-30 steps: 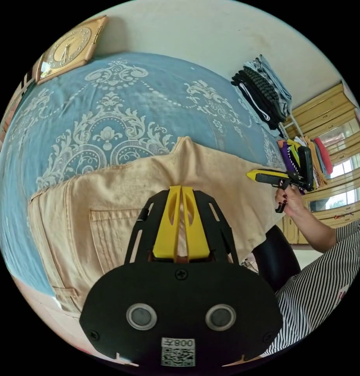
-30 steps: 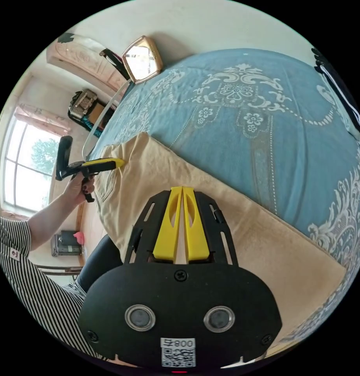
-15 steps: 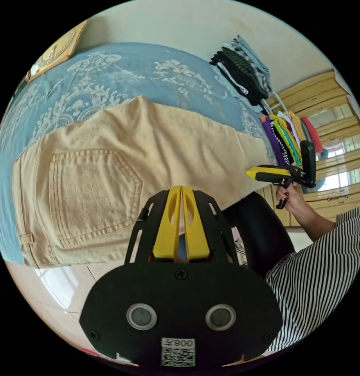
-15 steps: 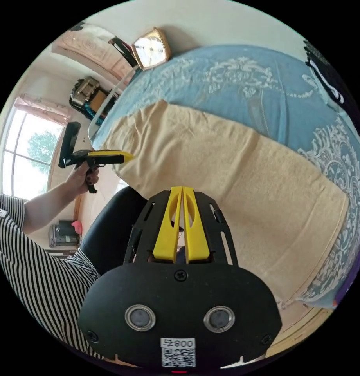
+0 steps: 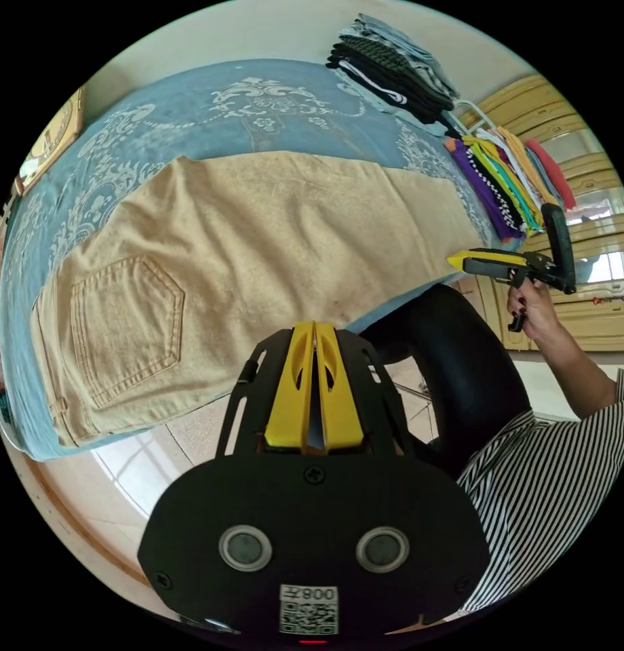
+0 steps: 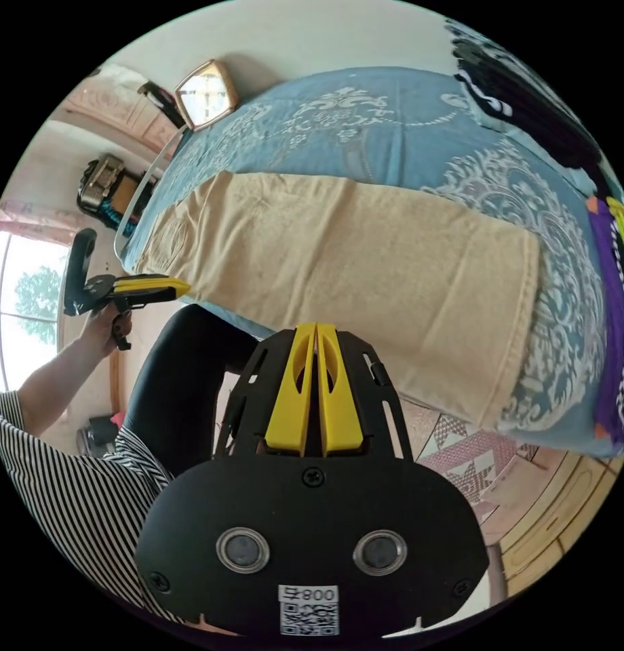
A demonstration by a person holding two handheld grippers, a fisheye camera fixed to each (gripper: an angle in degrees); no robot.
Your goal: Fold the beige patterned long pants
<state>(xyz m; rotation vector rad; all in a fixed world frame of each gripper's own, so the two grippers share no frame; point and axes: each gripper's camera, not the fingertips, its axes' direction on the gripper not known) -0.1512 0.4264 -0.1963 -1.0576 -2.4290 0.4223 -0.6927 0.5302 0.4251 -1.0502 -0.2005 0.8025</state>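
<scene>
Pants (image 5: 258, 251) lie flat along the near edge of the bed (image 5: 210, 115), folded lengthwise, back pocket (image 5: 125, 325) up at the waist end and the hem at the other end, near the stacks of folded clothes (image 5: 393, 64). I judge the cloth to be a denim-like twill: soft enough to bend, heavy enough to stay where I drop it, not slippery. The seams and hem are thick, so I would pinch the two corners of the hem, or the waistband corners, and carry one end over the other.

My left gripper (image 5: 315, 380) is clenched on nothing, jaws together, hanging off the bed's edge above the floor. My right gripper (image 6: 315, 380) is likewise closed and empty.

A second ago both sets of jaws sat over the fabric at the far fold. Now I have pulled both hands back clear of the bed, and the pants rest smooth and released, the pocket fully showing.
</scene>
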